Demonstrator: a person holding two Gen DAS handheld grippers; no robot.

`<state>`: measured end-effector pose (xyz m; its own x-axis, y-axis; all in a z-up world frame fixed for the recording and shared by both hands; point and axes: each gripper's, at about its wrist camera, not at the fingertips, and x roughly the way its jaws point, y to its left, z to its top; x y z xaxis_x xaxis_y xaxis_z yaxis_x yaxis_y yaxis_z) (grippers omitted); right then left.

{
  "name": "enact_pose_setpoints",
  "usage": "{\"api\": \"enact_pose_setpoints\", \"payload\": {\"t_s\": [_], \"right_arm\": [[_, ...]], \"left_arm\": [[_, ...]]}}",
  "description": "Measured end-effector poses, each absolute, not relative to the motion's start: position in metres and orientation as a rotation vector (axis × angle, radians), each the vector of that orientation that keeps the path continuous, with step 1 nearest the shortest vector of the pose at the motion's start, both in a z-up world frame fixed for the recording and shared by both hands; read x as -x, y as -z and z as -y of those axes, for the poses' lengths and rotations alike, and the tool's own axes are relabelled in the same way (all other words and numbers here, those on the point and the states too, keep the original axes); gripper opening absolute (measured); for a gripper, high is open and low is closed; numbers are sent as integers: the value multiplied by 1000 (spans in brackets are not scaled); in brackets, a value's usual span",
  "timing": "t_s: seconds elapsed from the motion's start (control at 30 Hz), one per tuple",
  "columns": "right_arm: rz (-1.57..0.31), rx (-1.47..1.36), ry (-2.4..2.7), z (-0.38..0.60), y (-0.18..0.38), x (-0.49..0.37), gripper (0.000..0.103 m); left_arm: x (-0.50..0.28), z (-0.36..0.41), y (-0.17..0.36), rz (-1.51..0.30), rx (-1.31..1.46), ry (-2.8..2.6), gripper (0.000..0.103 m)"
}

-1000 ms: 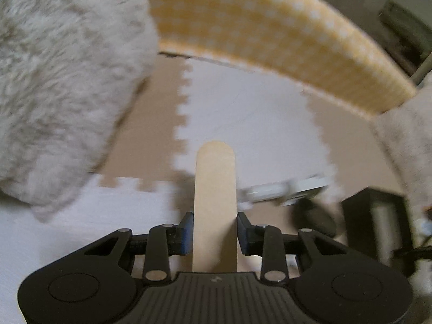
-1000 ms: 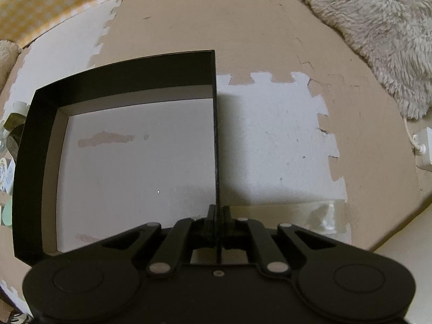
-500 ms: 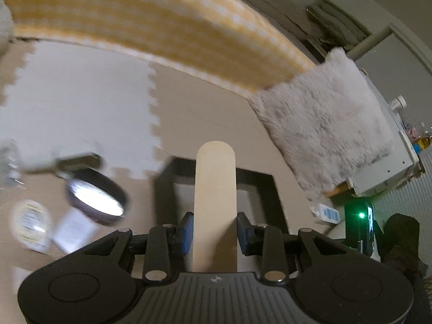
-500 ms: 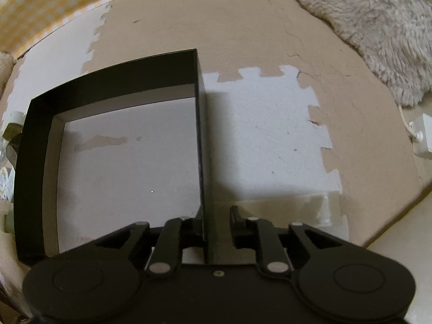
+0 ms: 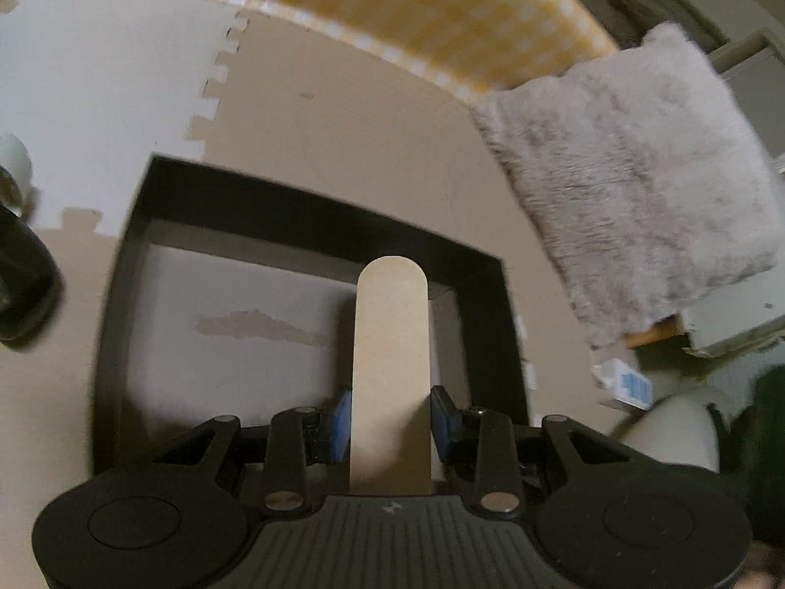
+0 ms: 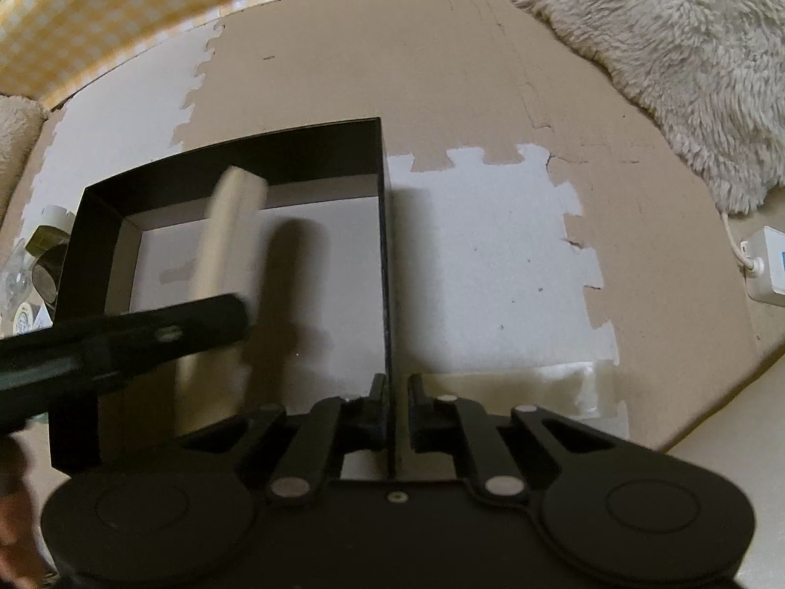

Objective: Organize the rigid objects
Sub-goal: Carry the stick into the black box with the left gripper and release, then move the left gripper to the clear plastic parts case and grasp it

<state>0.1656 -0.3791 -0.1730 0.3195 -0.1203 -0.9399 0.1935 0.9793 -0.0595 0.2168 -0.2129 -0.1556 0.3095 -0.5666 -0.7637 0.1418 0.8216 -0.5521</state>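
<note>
Since a second ago our left gripper (image 5: 391, 422) has swung across the foam mat floor (image 5: 343, 113), away from the furry cushion (image 5: 633, 186) that filled its view, and now hangs over the black box (image 5: 314, 226). Its jaws are clamped on the sides of the wooden stick (image 5: 391, 343), which juts forward between them, its rounded tip reaching toward the box's far wall. In the right wrist view the same stick (image 6: 223, 240) shows above the left half of the box (image 6: 235, 157), held off the pale bottom and throwing a shadow there.

Our right gripper (image 6: 392, 407) has barely shifted; its jaws have just been closing again after a brief loosening, with the box's thin right wall (image 6: 385, 245) between them. The gaps beside that wall look small, and we judge the grip closed on it, though the frame leaves it slightly uncertain. We read this hold as steadying the box so it does not slide on the mat while the other hand loads it.

So the stick is inside the box's outline but not yet resting in it, we judge. Round tins and small items (image 6: 41, 255) lie on the mat beyond the box's left wall, apparently awaiting their turn.
</note>
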Motion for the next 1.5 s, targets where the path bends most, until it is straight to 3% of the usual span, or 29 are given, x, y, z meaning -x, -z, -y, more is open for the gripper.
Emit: {"api": "enact_pose_setpoints", "payload": {"t_s": [0.27,0.93,1.13,1.27,1.5], "right_arm": [[-1197,-99,200,382,167,-163,6],[-1175,-94,211,383,162,-162,5],[-1175,-96,211,383,162,-162,5],[-1175,-94,212,383,162,-162,5],[-1179,-83,213,382,164,-163,5]], "left_arm": [[-227,234,179,-1197,523,471,37],[-224,240,181,-1172,585,572,43],[-220,235,156,-1148,463,597,60],[-216,218,128,-1084,359,597,85],[-203,172,87,-974,169,588,101]]}}
